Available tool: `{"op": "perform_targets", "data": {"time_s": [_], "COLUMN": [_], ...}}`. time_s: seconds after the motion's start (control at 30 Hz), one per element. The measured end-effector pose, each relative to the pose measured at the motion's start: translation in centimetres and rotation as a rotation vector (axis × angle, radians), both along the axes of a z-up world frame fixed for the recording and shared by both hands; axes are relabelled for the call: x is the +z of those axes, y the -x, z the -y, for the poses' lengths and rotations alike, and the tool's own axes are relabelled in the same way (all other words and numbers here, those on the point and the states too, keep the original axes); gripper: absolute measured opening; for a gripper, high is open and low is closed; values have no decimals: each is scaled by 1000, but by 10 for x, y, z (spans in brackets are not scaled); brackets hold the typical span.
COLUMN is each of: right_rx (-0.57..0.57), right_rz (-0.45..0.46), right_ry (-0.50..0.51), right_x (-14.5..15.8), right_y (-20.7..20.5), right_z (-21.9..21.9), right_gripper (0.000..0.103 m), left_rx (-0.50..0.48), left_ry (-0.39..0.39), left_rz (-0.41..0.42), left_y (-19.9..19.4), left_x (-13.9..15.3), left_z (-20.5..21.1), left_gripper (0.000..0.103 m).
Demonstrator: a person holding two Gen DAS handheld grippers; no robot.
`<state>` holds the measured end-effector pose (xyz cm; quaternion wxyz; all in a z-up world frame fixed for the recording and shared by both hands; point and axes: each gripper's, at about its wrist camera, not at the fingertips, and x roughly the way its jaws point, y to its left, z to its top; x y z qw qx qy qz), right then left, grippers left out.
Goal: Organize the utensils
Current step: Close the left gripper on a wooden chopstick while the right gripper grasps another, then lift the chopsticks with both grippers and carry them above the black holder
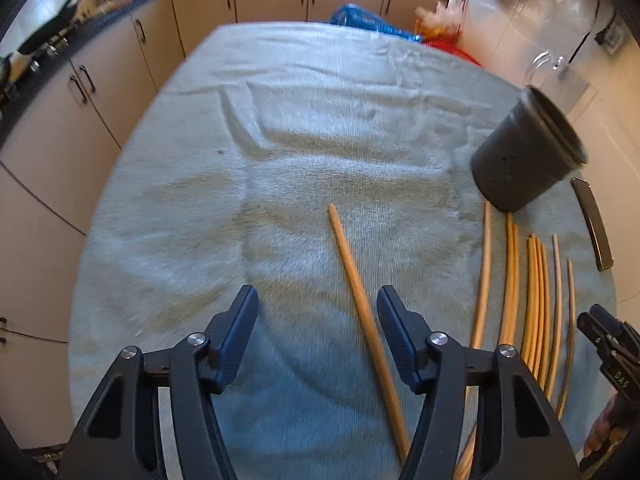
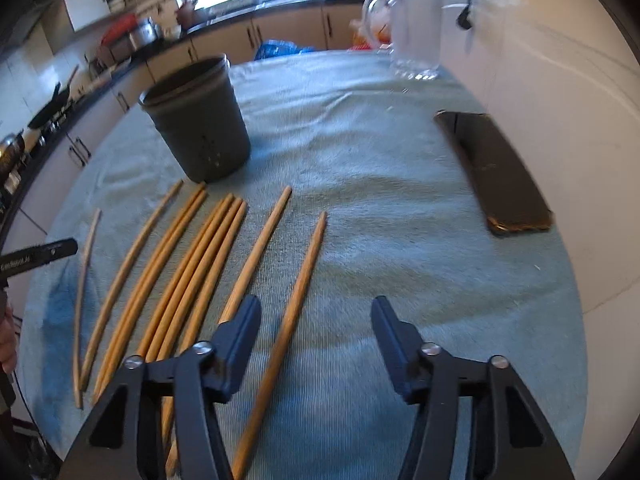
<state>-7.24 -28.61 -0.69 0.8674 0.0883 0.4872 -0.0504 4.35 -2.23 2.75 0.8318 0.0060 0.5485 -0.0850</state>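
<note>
left gripper [image 1: 318, 322] spread wide over ribbed pale-green towel [image 1: 320, 128] with one smooth round wooden stick [image 1: 362, 312] lying between its jaws – row of slim wooden sticks [image 2: 180, 276], matte dark cylindrical cup [image 2: 200, 120] upright beyond – right gripper [image 2: 316, 336] also gaping, gripping nothing, flat black phone [image 2: 496, 168] rightmost.

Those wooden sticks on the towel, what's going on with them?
A person holds a two-finger gripper in each hand and is sorting chopsticks laid out on a towel-covered table. Both grippers are open and empty. The left gripper hovers over one chopstick lying apart from the row; the right gripper hovers over the rightmost one. The dark holder cup stands just behind the row; no chopsticks show above its rim. A phone and a glass jug sit nearby.
</note>
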Motion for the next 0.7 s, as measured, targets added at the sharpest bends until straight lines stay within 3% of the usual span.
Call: {"op": "perform_targets", "data": {"time_s": [0.1, 0.27, 0.3, 0.4, 0.43, 0.47, 0.57, 0.7], "right_rx": [5, 16, 17, 20, 23, 22, 14, 8], "right_rz": [-57, -86, -91, -90, -86, -82, -67, -31], "right_ry": [14, 43, 56, 77, 76, 72, 39, -36], "right_x": [-10, -10, -10, -10, -10, -10, -10, -7], "right_y": [-18, -33, -36, -42, -43, -45, -48, -46], "right_z": [-1, -3, -4, -7, -7, -8, -4, 6], "right_gripper": [51, 46, 45, 35, 27, 16, 8, 7], "left_rx": [-6, -26, -31, -56, -73, -81, -73, -59], "left_ry": [-11, -30, -32, -63, -79, -80, -53, 8], "left_rz": [-37, -33, -29, -7, 13, 20, 33, 63], "left_y": [-15, -27, -29, -30, -29, -29, -27, -14], "left_x": [-12, -17, -17, -15, -15, -15, -14, 5], "left_z": [6, 15, 18, 25, 30, 32, 33, 26], "left_gripper": [59, 58, 56, 34, 18, 9, 5, 5]}}
